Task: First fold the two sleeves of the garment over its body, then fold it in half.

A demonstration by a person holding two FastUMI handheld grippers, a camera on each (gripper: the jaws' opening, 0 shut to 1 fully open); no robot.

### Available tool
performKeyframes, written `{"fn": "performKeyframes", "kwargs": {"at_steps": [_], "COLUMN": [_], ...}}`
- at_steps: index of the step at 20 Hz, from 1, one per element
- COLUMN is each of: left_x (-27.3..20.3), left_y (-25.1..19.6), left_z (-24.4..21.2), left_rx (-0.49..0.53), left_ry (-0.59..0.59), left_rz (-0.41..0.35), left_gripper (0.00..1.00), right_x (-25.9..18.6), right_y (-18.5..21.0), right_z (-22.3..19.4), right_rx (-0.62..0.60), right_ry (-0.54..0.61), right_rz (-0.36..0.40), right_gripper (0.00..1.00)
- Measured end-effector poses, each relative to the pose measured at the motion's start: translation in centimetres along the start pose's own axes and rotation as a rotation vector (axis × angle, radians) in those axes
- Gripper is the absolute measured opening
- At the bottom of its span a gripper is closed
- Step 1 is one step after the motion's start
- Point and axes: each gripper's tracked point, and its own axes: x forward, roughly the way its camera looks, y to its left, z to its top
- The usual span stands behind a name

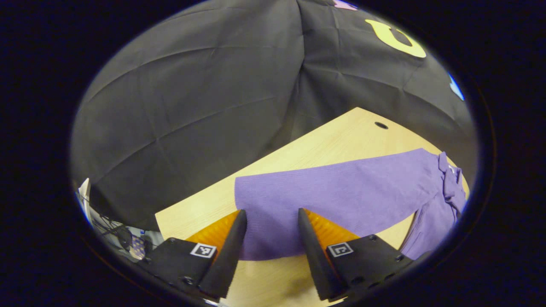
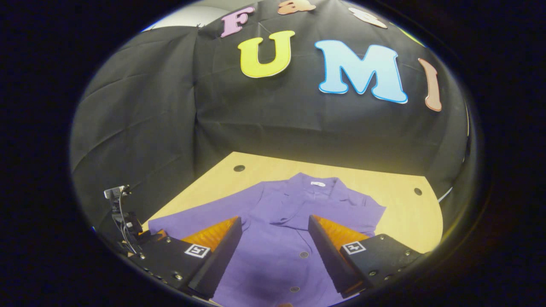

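Purple garment (image 2: 281, 221) lies flat; left hand-held gripper (image 1: 271, 217) released over sleeve (image 1: 332, 192), right hand-held gripper (image 2: 275, 224) released over buttons (image 2: 303, 254).

Table (image 2: 401, 213): light wood top, rounded at the right end, round dark holes near the far edge at left (image 2: 239, 168) and right (image 2: 417, 191). Black cloth wall (image 2: 264, 123) behind it, creased, with a vertical fold at a corner. Off the table's left end: small clamp-like stand with cables (image 2: 121, 213). Left gripper view: cable clutter (image 1: 123, 238) and a white panel edge (image 1: 84, 194) below the cloth at far left, too blurred to identify.
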Motion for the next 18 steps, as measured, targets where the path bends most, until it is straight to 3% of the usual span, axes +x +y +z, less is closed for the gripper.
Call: {"fn": "performKeyframes", "kwargs": {"at_steps": [4,6,8,11,18], "left_x": [0.2,0.3,0.4,0.3,-1.6], "left_y": [-0.6,-1.2,-1.3,-1.7,-3.9], "left_z": [0.0,0.2,0.1,0.4,3.6], "left_rx": [0.016,0.019,0.043,0.037,-0.076], "left_ry": [-0.009,-0.019,-0.013,-0.011,-0.028], "left_rz": [-0.021,-0.039,-0.042,-0.074,-0.181], "left_gripper": [0.41,0.4,0.13,0.07,0.07], "right_x": [-0.3,-0.7,-1.0,-1.8,-2.9], "right_y": [-0.8,-1.6,-2.6,-4.3,-7.9], "right_z": [-0.6,-1.0,-1.3,-1.8,-3.0], "right_rx": [0.016,0.036,0.051,0.063,0.113], "right_ry": [0.009,0.014,0.019,0.023,0.032], "right_rz": [-0.001,-0.009,-0.021,-0.046,-0.091], "right_gripper": [0.96,0.96,0.96,0.96,0.96]}}
